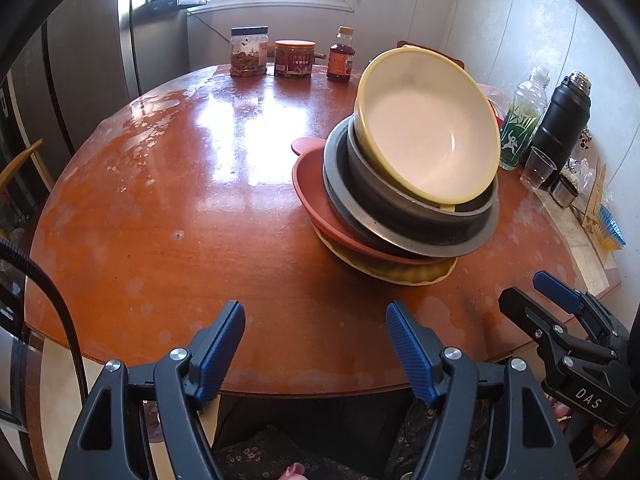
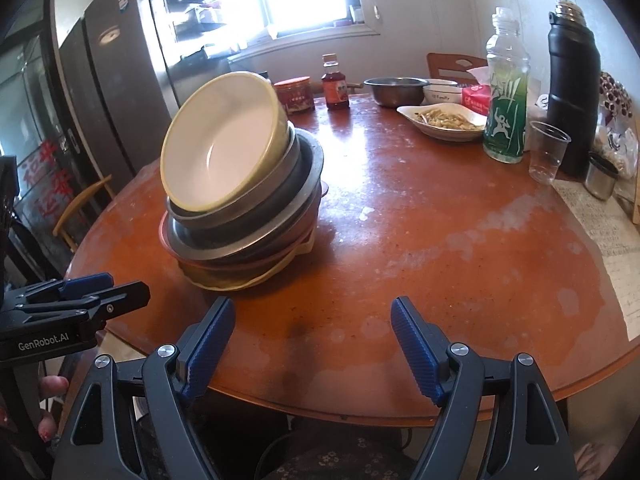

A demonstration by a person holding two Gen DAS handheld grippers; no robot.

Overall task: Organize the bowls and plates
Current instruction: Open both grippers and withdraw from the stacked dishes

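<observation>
I'm holding both claws, left claw [image 1: 316, 328] & right claw [image 2: 312, 324], jaws apart, gripping nothing, near surface [image 1: 180, 200] edge. Stack [image 1: 400, 208] sitting centre-right; top cream bowl [image 1: 428, 128] tilting. Stacked already or awaiting sorting: can't tell. Any approach wants care w/ that lean.
</observation>
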